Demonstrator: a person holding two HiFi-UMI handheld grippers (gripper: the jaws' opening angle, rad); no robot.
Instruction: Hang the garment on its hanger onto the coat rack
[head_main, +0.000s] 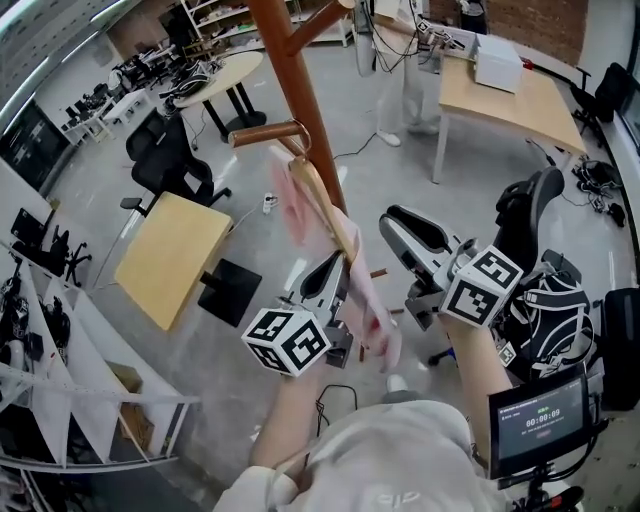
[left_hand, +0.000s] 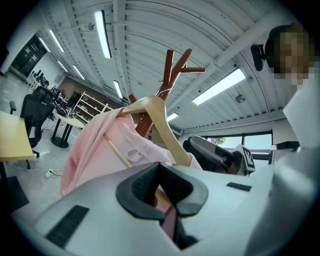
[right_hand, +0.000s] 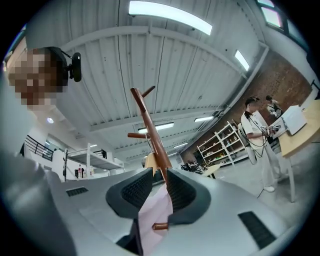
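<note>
Around the brown coat rack (head_main: 300, 90), which comes down from 12 o'clock to the centre of the head view, stand a black office chair (head_main: 170, 160) at 10 o'clock, a small wooden desk (head_main: 170, 255) at 9 o'clock, a larger desk (head_main: 510, 100) at 2 o'clock and a lit screen (head_main: 537, 420) at 4 o'clock. A short peg (head_main: 265, 134) juts from the pole toward 9 o'clock. The wooden hanger (head_main: 320, 195) slants just below that peg, across the pole. Its hook is too thin to tell whether it rests on the peg. Garment and grippers hide the rack's foot.

The pink garment (head_main: 370, 300) drapes from the hanger toward 5 o'clock. The left gripper (head_main: 335, 275) has its jaws pinched onto a fold of that fabric, with the hanger's arm just above. The right gripper (head_main: 392, 228) has its jaws apart. Pink cloth and the hanger's brown rod tip (right_hand: 160, 226) lie low in its gap, and the pole shows beyond.
</note>
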